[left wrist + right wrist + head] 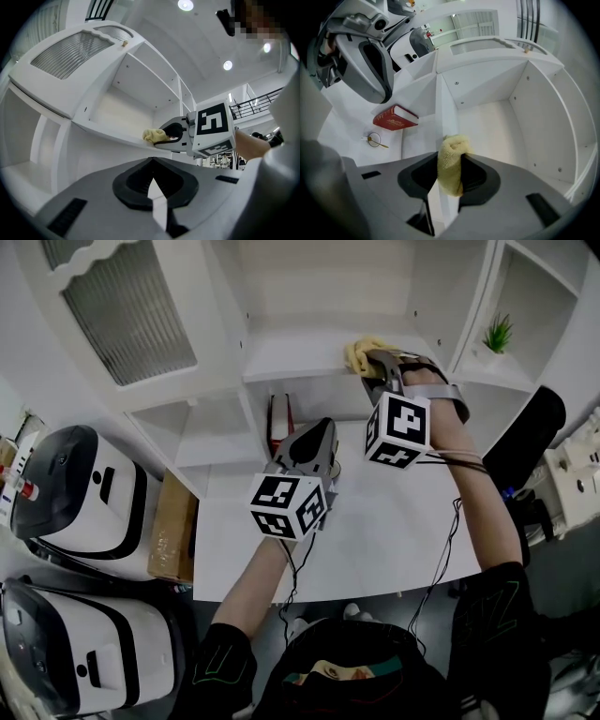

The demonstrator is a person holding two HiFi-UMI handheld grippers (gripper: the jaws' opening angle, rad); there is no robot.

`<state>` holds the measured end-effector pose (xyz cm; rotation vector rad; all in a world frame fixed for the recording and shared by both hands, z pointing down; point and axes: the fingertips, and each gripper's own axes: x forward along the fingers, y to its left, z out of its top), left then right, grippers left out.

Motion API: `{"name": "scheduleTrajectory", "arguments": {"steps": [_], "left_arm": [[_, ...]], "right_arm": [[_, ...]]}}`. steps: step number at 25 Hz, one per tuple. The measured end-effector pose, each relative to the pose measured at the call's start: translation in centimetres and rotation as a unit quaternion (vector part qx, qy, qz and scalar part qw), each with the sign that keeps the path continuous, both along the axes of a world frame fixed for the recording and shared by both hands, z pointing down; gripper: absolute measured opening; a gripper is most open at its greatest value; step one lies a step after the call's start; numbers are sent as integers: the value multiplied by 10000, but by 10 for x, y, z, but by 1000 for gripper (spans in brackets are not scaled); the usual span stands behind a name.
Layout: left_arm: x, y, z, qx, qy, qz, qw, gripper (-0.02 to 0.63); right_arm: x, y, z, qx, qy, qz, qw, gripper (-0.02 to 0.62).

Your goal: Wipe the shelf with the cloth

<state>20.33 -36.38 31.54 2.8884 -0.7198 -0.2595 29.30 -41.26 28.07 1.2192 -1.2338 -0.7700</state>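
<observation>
the right tongs [373,364] are clenched on the yellow cloth [359,352], which bulges out between the two jaws in the right gripper view and reaches past their tips. the cloth is pressed down on the white shelf [291,360], on the front right part of its board, close to the edge. it sits inside the wide open compartment of the white cabinet, whose back and side walls close in around it. the marker cube [397,430] of the right tongs hangs over the bench [375,531].

the left tongs [315,435] are lower and nearer the person, over the bench and clear of the shelf. their jaws are clenched tip to tip with nothing between them, and they point up toward the shelf's underside.

in the compartment under the shelf board is a red book [278,422]; the right gripper view shows it lying flat on the white surface. near it is a small round thing with a gold stick [374,139], too small to tell what it is. a narrower compartment to the right holds a small green plant [497,334]. up on the left, a cabinet door [131,306] has ribbed glass. left of the bench is a cardboard box [173,526], and beyond it are two white machines [70,488] with dark fronts.
</observation>
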Motion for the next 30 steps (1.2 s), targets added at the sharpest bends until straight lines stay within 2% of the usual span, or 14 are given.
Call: {"name": "scheduleTrajectory", "arguments": {"steps": [10, 15, 23, 30], "left_arm": [[38, 16, 11, -163, -38, 201, 9997, -2], [57, 28, 11, -132, -84, 248, 9996, -2], [72, 39, 12, -114, -131, 62, 9998, -2], [86, 57, 3, 2, -104, -96, 9999, -2]], "right_arm": [[53, 22, -1, 25, -316, 379, 9988, 115], [80, 33, -2, 116, -552, 419, 9975, 115], [111, 46, -3, 415, -726, 594, 9947, 115], [117, 57, -2, 467, -825, 417, 9946, 116]]}}
